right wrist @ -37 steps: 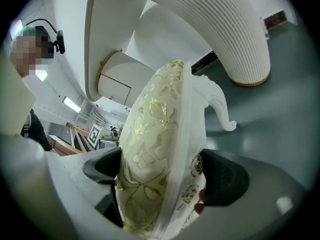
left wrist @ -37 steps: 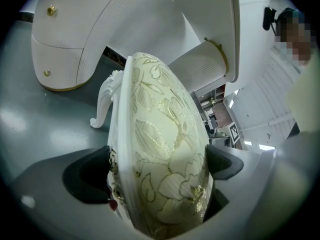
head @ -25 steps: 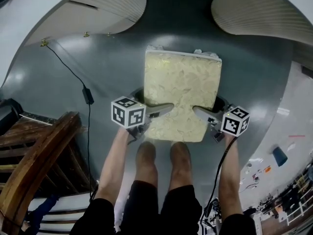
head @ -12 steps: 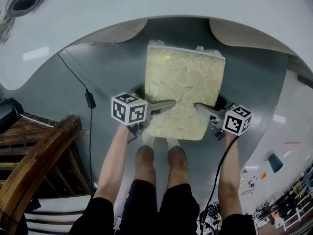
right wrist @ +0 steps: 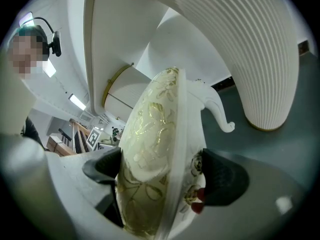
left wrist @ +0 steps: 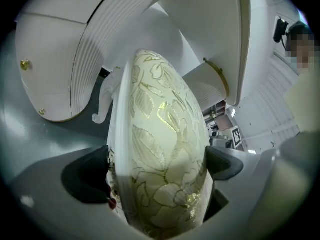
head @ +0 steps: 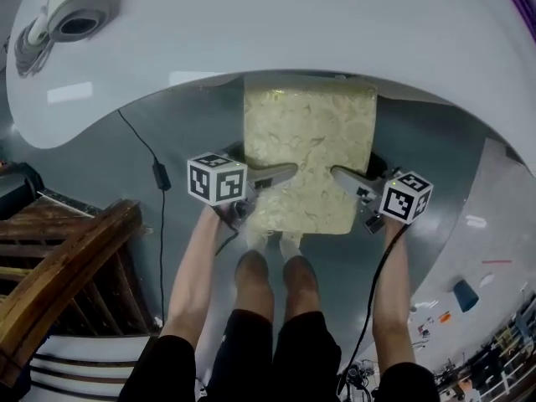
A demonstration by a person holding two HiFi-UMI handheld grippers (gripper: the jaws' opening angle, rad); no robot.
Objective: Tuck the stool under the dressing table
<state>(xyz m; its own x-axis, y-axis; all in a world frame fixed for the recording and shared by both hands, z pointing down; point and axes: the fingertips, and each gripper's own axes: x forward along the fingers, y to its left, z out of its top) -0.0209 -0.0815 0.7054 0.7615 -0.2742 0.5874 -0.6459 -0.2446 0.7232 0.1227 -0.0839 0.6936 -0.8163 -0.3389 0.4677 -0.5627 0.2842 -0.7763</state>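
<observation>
The stool has a cream cushion with a gold flower pattern and a white frame. Its far edge lies beneath the white dressing table top. My left gripper is shut on the stool's left side and my right gripper on its right side. In the left gripper view the cushion fills the gap of the left gripper, both dark pads against the seat. The right gripper view shows the same: the seat clamped in the right gripper. A curled white stool leg shows beyond.
Ribbed white table pedestals stand either side of the stool. A brown wooden piece of furniture is at the near left, with a black cable on the grey floor. A white round device sits on the table top. The person's feet are just behind the stool.
The stool and both grippers have moved forward; the stool's far edge has gone under the table top, which now covers the upper part of the head view.
</observation>
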